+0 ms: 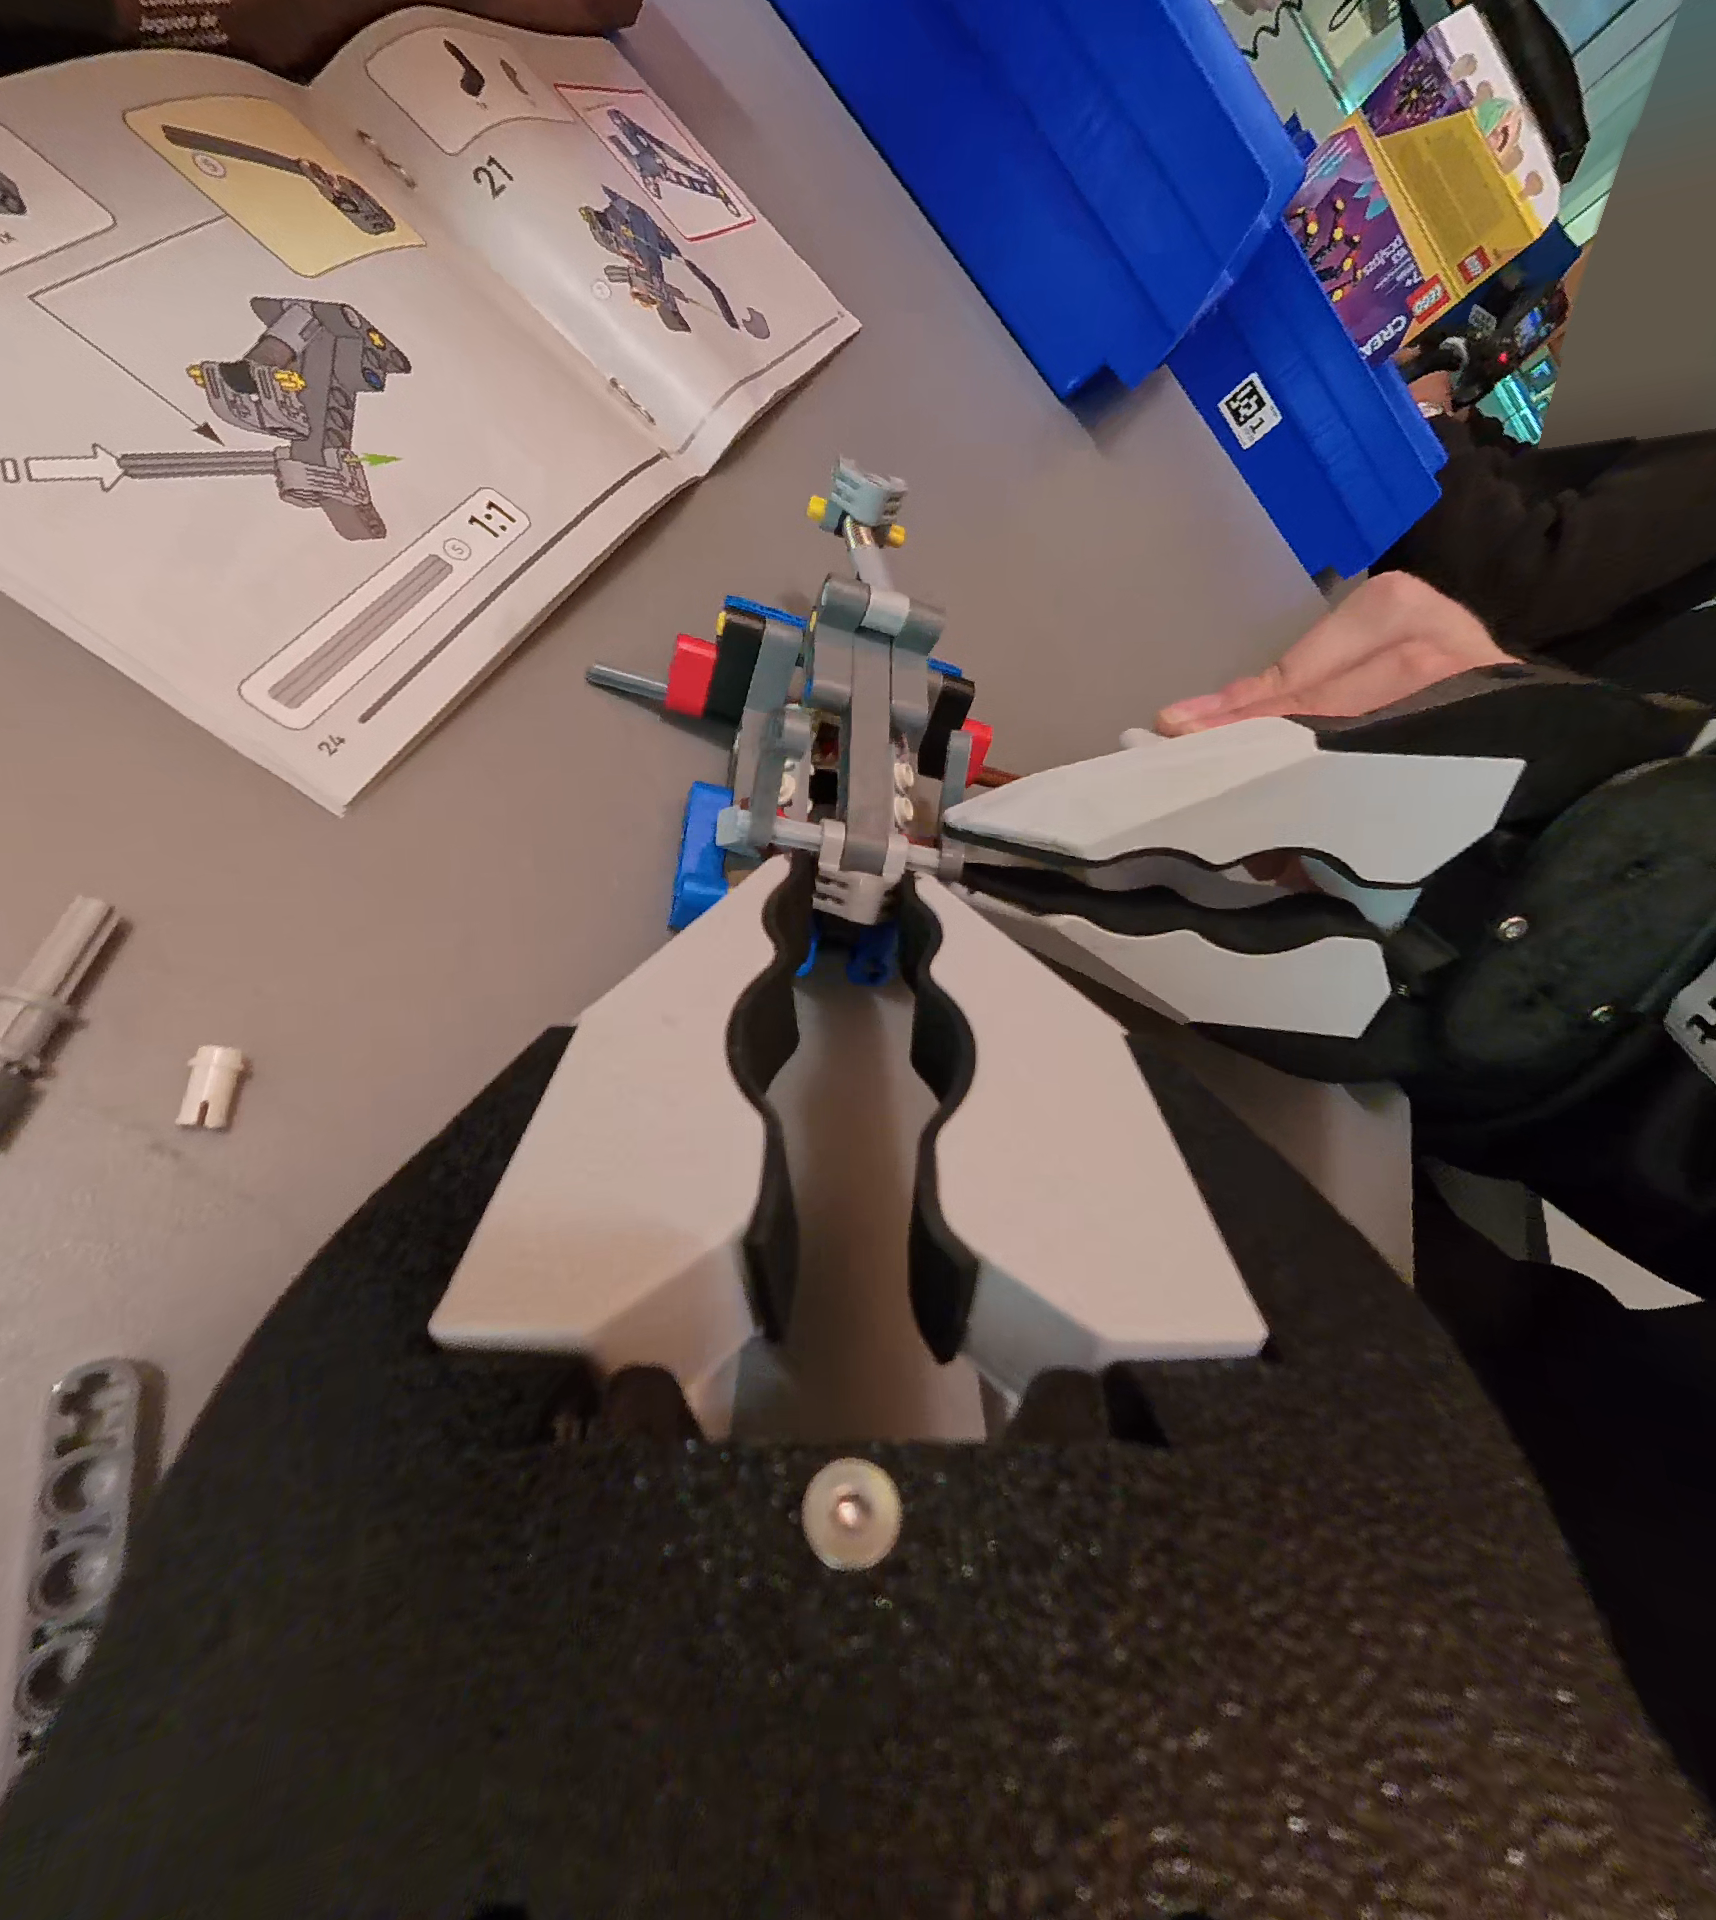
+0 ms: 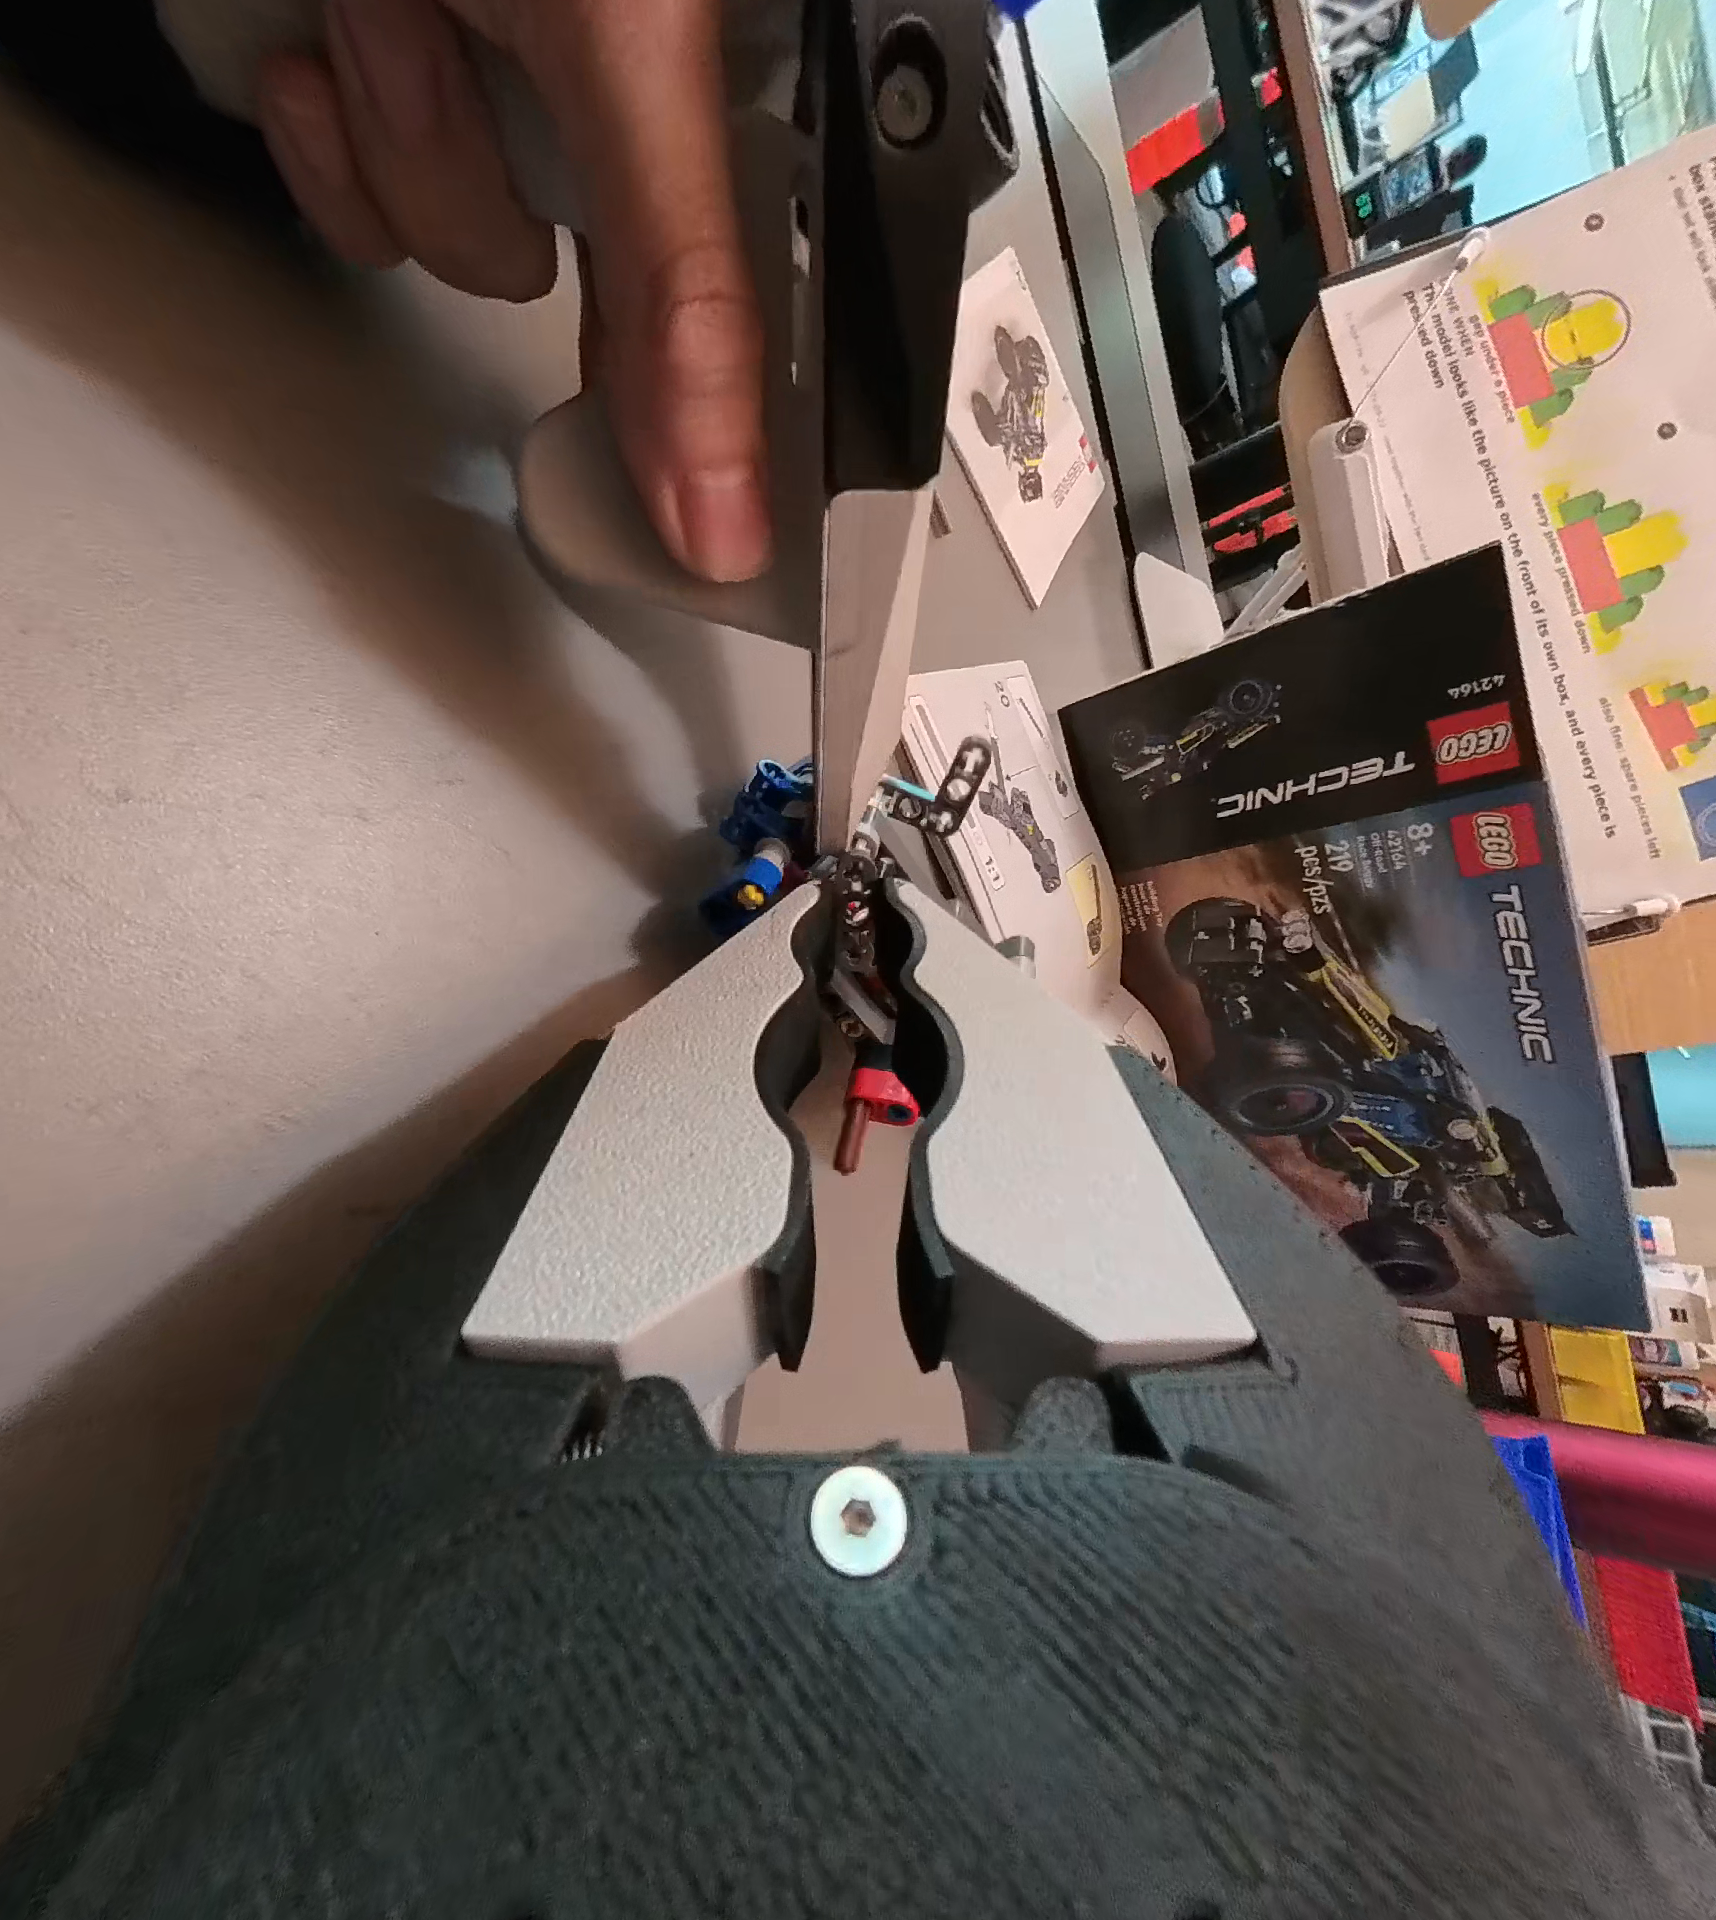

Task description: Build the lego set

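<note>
Brick model (image 1: 833, 748), half-built in grey, blue, red and black, sits on the grey table (image 1: 418, 935) dead ahead of your left gripper (image 1: 849, 894). From the left wrist view, your fingertips are clamped on the light grey connector at the model's near end, one dark pad on each side of it, with blue parts just below. Your right gripper (image 1: 958, 847) comes in from the right, its two fingers nearly together, tips at the end of the thin grey axle that crosses the model's near end. It looks like the tips pinch that axle end, though the contact itself is small in this view. Best practice here, as I judge it: keep the left clamp firm and level so the model cannot twist, and keep the right fingers in line with the axle, no sideways load. An open instruction booklet (image 1: 314, 364) lies far left, loose grey pieces (image 1: 33, 1018) near left, a blue bin (image 1: 1093, 187) beyond.

Over to the right wrist view: your right gripper (image 2: 859, 904) has its pads closed on a narrow black and grey part of the model (image 2: 859, 935), which runs back between the fingers, a red piece (image 2: 880, 1091) behind the tips. Your left gripper (image 2: 838, 831) drops in from above, touching the model just past your tips. A printed set box (image 2: 1353, 987) stands to the right.
</note>
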Motion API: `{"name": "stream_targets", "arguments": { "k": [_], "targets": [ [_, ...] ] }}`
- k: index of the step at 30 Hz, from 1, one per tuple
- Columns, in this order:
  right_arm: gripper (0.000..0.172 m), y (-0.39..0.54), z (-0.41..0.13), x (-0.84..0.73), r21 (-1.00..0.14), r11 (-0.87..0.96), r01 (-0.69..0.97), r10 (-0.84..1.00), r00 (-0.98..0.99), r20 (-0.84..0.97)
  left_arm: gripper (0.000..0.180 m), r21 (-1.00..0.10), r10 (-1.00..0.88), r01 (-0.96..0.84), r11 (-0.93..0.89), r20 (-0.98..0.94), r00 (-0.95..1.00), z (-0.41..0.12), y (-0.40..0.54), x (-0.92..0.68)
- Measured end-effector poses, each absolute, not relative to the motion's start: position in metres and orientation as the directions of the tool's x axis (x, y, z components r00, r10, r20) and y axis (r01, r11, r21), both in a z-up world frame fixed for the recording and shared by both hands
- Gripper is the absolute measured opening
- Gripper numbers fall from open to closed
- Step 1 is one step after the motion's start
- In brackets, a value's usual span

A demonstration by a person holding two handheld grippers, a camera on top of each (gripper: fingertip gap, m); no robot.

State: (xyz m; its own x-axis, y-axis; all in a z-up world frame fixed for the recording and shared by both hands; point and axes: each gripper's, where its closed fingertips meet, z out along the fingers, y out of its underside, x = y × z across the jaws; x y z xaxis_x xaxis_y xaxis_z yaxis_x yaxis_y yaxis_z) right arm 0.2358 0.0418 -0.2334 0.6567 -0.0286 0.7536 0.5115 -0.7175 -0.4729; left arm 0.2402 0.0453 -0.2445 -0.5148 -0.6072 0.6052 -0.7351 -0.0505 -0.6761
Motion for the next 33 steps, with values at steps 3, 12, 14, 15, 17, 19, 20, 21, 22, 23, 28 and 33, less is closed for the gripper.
{"name": "stream_targets", "arguments": {
  "k": [3, 12, 14, 15, 17, 19, 20, 21, 22, 23, 28, 33],
  "targets": [
    [0.005, 0.043, -0.234, 0.236, -0.468, -0.706, 0.531, -0.041, 0.63, 0.775, 0.013, -0.693, -0.616, -0.721, -0.018, 0.575, -0.537, -0.245, 0.047, 0.24],
    [0.004, 0.044, -0.24, 0.239, -0.508, -0.673, 0.537, -0.075, 0.634, 0.769, 0.015, -0.769, -0.682, -0.628, 0.119, 0.397, -0.614, -0.247, 0.049, 0.244],
    [0.004, 0.045, -0.24, 0.239, -0.511, -0.668, 0.541, -0.079, 0.631, 0.772, 0.016, -0.771, -0.681, -0.625, 0.121, 0.394, -0.617, -0.246, 0.049, 0.244],
    [0.004, 0.045, -0.24, 0.24, -0.51, -0.667, 0.543, -0.08, 0.628, 0.774, 0.016, -0.772, -0.682, -0.624, 0.122, 0.391, -0.618, -0.246, 0.05, 0.245],
    [0.004, 0.046, -0.24, 0.241, -0.506, -0.665, 0.549, -0.081, 0.621, 0.78, 0.016, -0.776, -0.684, -0.618, 0.127, 0.382, -0.621, -0.246, 0.05, 0.245],
    [0.004, 0.046, -0.24, 0.241, -0.506, -0.663, 0.552, -0.081, 0.619, 0.781, 0.016, -0.785, -0.688, -0.601, 0.147, 0.356, -0.633, -0.246, 0.05, 0.245],
    [0.004, 0.046, -0.24, 0.241, -0.5, -0.663, 0.557, -0.079, 0.613, 0.786, 0.016, -0.792, -0.69, -0.59, 0.16, 0.337, -0.64, -0.246, 0.05, 0.245],
    [0.004, 0.046, -0.24, 0.241, -0.49, -0.664, 0.564, -0.073, 0.604, 0.794, 0.016, -0.798, -0.692, -0.577, 0.176, 0.317, -0.648, -0.245, 0.05, 0.245],
    [0.004, 0.046, -0.24, 0.241, -0.479, -0.666, 0.573, -0.066, 0.594, 0.802, 0.016, -0.803, -0.694, -0.564, 0.192, 0.295, -0.657, -0.245, 0.05, 0.245],
    [0.004, 0.046, -0.24, 0.241, -0.463, -0.668, 0.583, -0.056, 0.581, 0.812, 0.016, -0.809, -0.695, -0.549, 0.21, 0.272, -0.666, -0.245, 0.051, 0.245],
    [0.004, 0.048, -0.24, 0.24, -0.353, -0.671, 0.652, 0.006, 0.481, 0.877, 0.013, -0.821, -0.698, -0.477, 0.314, 0.142, -0.702, -0.245, 0.054, 0.245],
    [0.004, 0.05, -0.239, 0.238, -0.323, -0.66, 0.679, 0.028, 0.451, 0.892, 0.013, -0.774, -0.695, -0.464, 0.43, 0.044, -0.718, -0.245, 0.056, 0.244]
  ]
}}
